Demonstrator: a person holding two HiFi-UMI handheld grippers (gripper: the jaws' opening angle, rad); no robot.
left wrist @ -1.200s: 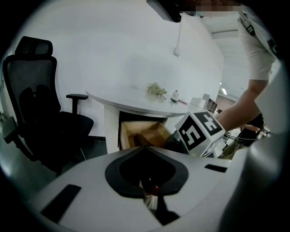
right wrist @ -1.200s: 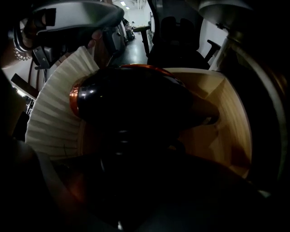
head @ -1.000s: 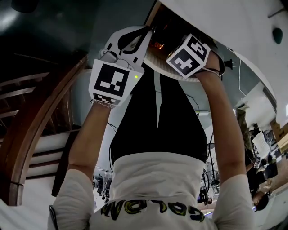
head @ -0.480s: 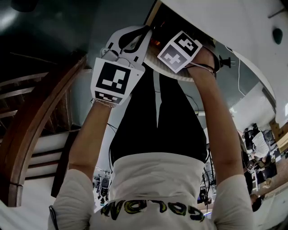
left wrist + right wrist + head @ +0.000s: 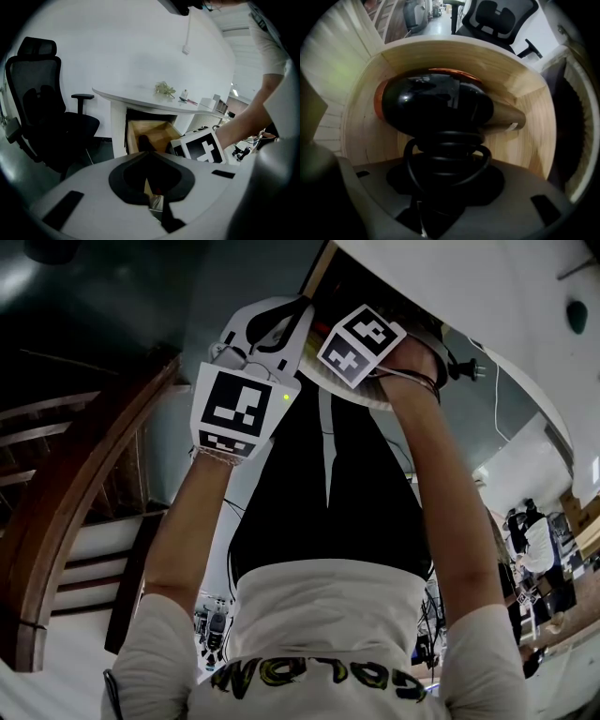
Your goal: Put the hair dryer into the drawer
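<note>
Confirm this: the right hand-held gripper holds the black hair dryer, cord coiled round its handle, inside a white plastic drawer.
Not right: the drawer is light wood, not white plastic, as the right gripper view shows. The rest stands: the right hand-held gripper holds the black hair dryer, cord coiled round its handle, inside it.

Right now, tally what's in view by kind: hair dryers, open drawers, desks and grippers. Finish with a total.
hair dryer: 1
open drawer: 1
desk: 1
grippers: 2, the left gripper and the right gripper
Total: 5
</note>
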